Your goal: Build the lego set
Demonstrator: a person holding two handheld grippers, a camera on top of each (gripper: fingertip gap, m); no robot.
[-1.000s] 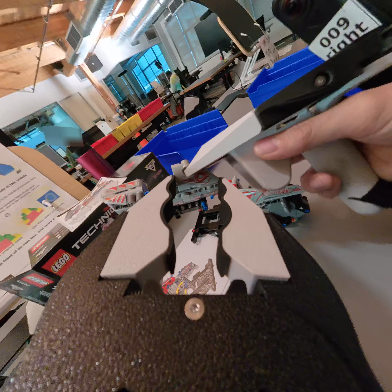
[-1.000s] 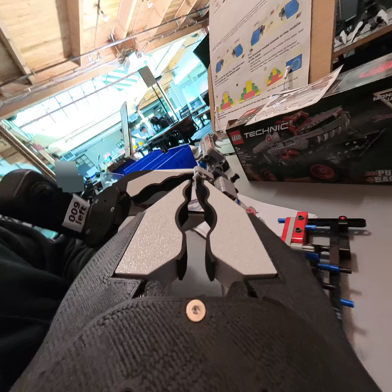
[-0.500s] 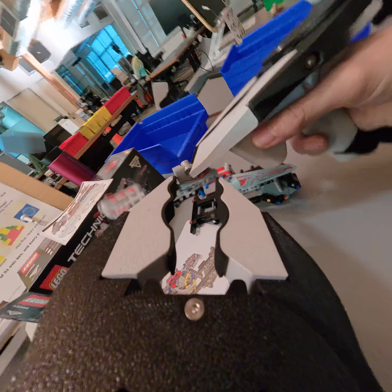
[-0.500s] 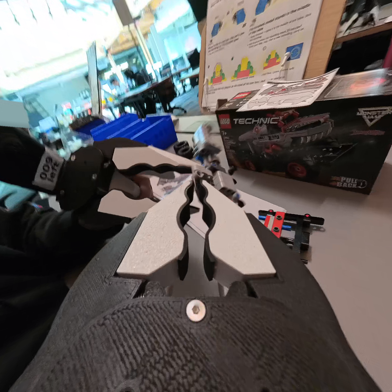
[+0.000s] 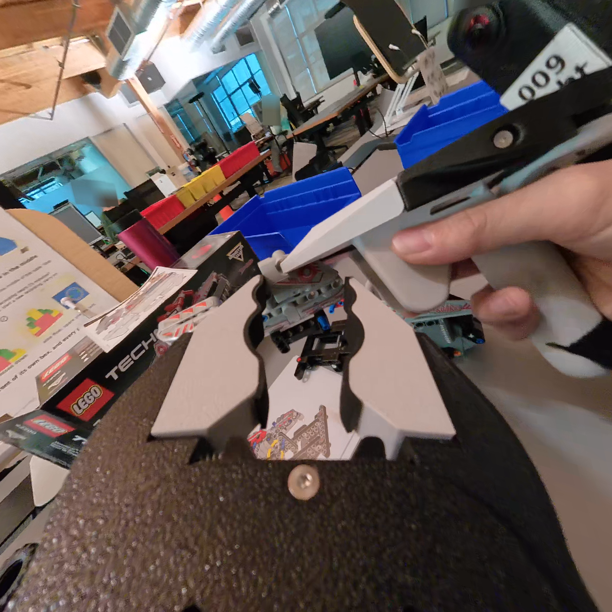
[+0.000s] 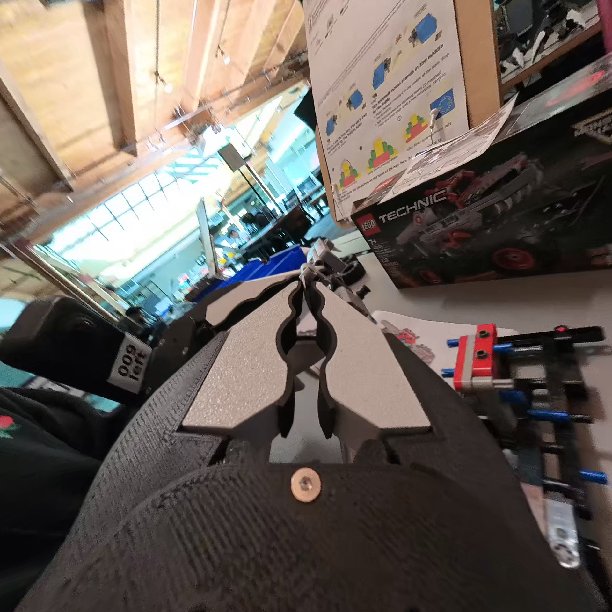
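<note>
My left gripper (image 5: 303,291) holds the grey truck body (image 5: 304,291) between parted jaws, its lower half hidden behind them. My right gripper (image 6: 308,284), jaws nearly closed, pinches one small grey piece (image 6: 313,270) at that body's near-left corner. One black frame (image 5: 323,347) lies on the bench (image 5: 513,414) beyond; one box (image 6: 496,225) stands far right.

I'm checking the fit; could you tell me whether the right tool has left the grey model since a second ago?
No: the right tool still meets the grey model just right of the black box.
</note>
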